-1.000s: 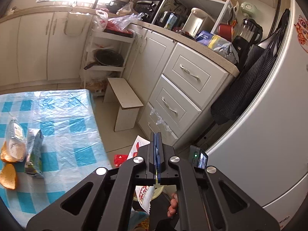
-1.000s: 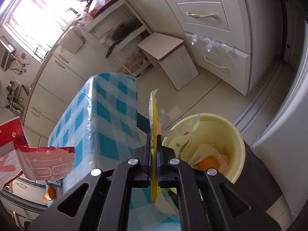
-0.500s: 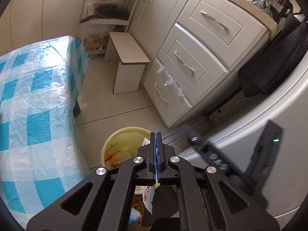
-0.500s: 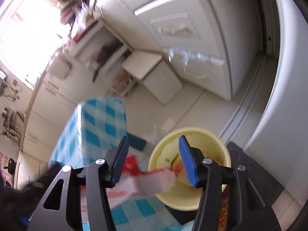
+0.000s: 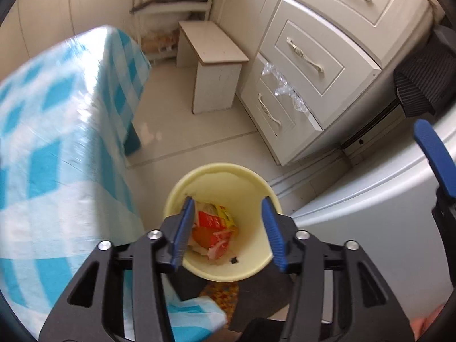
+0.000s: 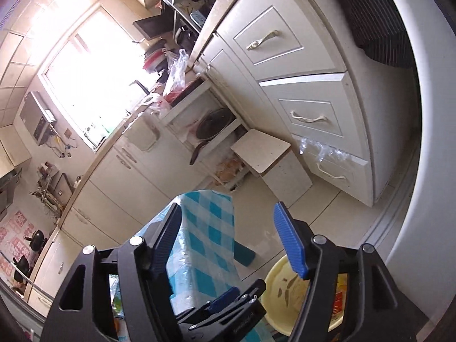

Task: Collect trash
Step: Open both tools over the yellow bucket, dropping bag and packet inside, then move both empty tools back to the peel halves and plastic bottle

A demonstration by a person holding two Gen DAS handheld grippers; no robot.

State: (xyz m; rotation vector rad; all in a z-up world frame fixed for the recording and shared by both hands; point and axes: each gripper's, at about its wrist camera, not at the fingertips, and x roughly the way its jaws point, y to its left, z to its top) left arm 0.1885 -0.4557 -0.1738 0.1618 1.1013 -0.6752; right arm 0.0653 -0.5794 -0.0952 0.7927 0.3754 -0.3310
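Lower centre: my left gripper (image 5: 226, 229) and right gripper (image 6: 232, 235), jaws just opened and empty, above the yellow bin (image 5: 222, 171); swinging away carelessly could tip it.

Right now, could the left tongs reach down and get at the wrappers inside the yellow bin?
Probably yes. The left tongs hang open directly over the yellow bin, empty, having just opened. The wrappers lie in plain view at the bottom, with nothing covering the mouth, though the bin narrows downward.
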